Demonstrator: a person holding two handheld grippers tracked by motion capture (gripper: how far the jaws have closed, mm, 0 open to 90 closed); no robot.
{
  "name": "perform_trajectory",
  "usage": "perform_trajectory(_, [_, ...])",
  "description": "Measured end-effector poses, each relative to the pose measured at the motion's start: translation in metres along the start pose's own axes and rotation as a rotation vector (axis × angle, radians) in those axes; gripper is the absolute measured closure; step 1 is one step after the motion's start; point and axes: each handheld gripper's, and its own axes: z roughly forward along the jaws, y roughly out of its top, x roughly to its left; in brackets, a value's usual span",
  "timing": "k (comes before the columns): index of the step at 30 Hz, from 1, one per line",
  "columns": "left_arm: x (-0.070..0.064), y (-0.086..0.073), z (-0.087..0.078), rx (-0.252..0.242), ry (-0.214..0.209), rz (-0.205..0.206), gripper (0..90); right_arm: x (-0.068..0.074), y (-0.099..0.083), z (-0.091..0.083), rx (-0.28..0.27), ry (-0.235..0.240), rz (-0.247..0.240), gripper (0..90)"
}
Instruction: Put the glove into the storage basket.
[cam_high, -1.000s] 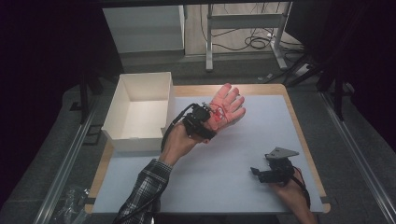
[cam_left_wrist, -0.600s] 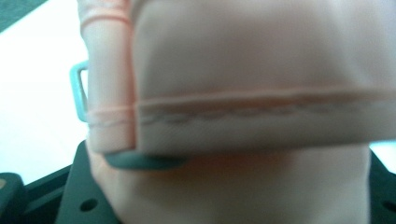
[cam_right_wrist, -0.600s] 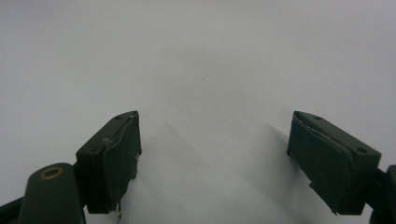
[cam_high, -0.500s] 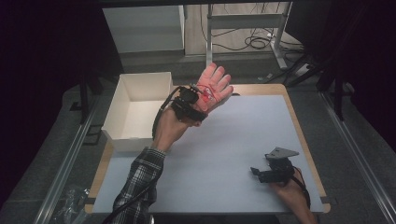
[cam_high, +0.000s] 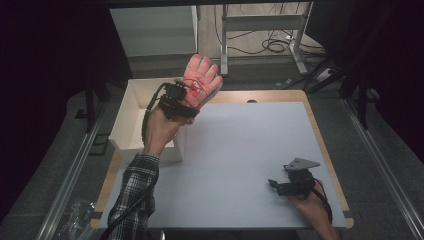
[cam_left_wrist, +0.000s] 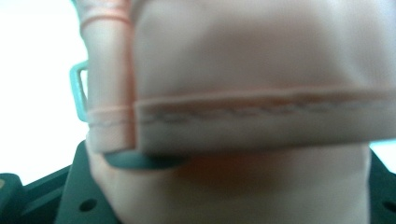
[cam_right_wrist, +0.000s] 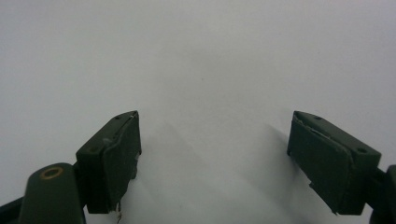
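high view: left gripper holds pink glove above white box.

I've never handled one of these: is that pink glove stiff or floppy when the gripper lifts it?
Probably soft yet holding some shape: the pink glove stands fingers-up from the left gripper without drooping. Likely light, since one pinch near the cuff carries it. The stitched hem suggests fabric that folds rather than breaks.

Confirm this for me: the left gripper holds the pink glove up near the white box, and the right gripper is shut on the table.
One thing is off: the right gripper is open, not shut; the right gripper view shows its jaws wide apart over the table. The left gripper does hold the pink glove up near the white box.
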Motion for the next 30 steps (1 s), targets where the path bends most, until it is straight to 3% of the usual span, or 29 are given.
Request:
perform_trajectory(8, [0.032, -0.010, -0.011, -0.005, 0.065, -0.081, 38.4, 0.000, 0.000, 0.000, 0.000, 0.000, 0.001, 17.8])
perform_trajectory(16, [0.061, -0.026, -0.011, -0.008, 0.119, -0.182, 37.8, 0.000, 0.000, 0.000, 0.000, 0.000, 0.000, 17.8])
perform_trajectory(23, [0.079, -0.042, 0.004, 0.015, 0.150, -0.239, 37.1, 0.000, 0.000, 0.000, 0.000, 0.000, -0.001, 17.8])
perform_trajectory(30, [0.087, -0.054, 0.029, 0.051, 0.165, -0.276, 36.8, 0.000, 0.000, 0.000, 0.000, -0.001, -0.001, 17.8])
